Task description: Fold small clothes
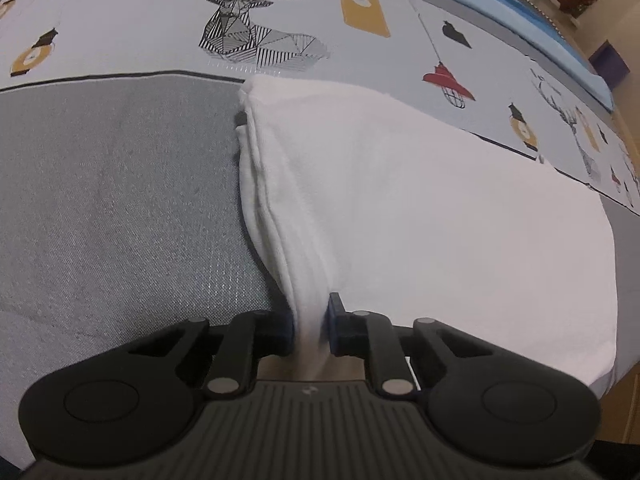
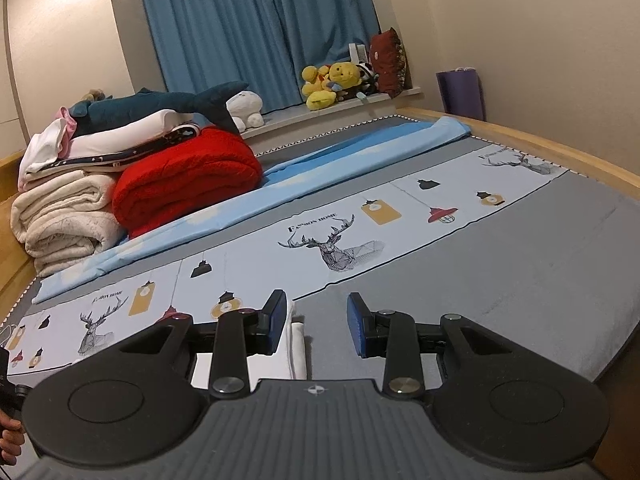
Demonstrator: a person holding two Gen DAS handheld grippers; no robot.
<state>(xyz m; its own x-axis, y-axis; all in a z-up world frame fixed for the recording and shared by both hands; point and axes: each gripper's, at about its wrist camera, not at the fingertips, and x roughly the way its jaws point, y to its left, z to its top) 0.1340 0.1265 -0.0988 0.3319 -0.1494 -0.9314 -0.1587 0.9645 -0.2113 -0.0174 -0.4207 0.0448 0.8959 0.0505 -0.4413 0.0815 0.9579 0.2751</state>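
left gripper (image 1: 311,326) fingers pinch the folded white cotton garment (image 1: 400,208), its long axis running ahead; right gripper (image 2: 316,320) gapes wide, garment edge just left.

Both wrist views low over the bedsheet (image 1: 120,200), sharing its deer print (image 2: 332,248).

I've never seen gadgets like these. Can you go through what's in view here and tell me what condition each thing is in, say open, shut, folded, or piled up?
left gripper: shut on the white garment's edge.
right gripper: open, holding nothing.
white garment: folded in layers, lying on the bed.
red blanket: folded, bulky.
cream blanket: folded, under stacked clothes.
blue curtains: drawn shut.
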